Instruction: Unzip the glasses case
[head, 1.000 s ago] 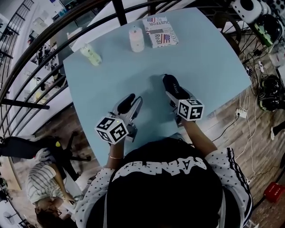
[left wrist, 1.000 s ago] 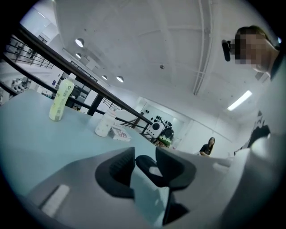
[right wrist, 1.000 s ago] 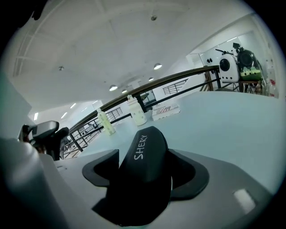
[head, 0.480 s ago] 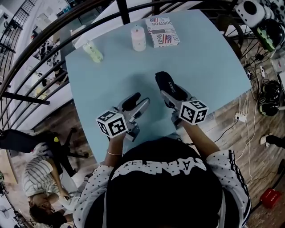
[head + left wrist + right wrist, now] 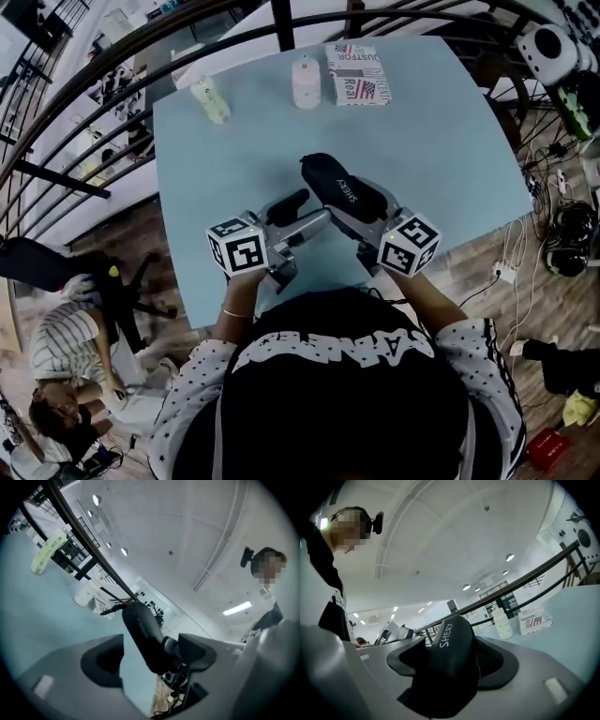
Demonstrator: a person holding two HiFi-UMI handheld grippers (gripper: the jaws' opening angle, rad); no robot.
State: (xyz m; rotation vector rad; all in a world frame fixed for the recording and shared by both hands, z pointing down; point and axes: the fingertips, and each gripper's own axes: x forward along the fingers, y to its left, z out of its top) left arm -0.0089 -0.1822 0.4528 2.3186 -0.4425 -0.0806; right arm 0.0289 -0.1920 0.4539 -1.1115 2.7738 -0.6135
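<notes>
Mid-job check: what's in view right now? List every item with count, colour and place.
glasses case: one, black, held off the table in the right gripper
table: one, light blue, under both grippers
green bottle: one, pale green, table's far left edge
white bottle: one, white, far edge, left of the box
box: one, white with flag print, far edge
railing: one, black, curving beyond the table
cables: several, dark and white, on the floor to the right
seated person: one, striped top, lower left
left gripper: one, grey, jaws apart, pointed at the case, not gripping
right gripper: one, grey, jaws closed on the case
</notes>
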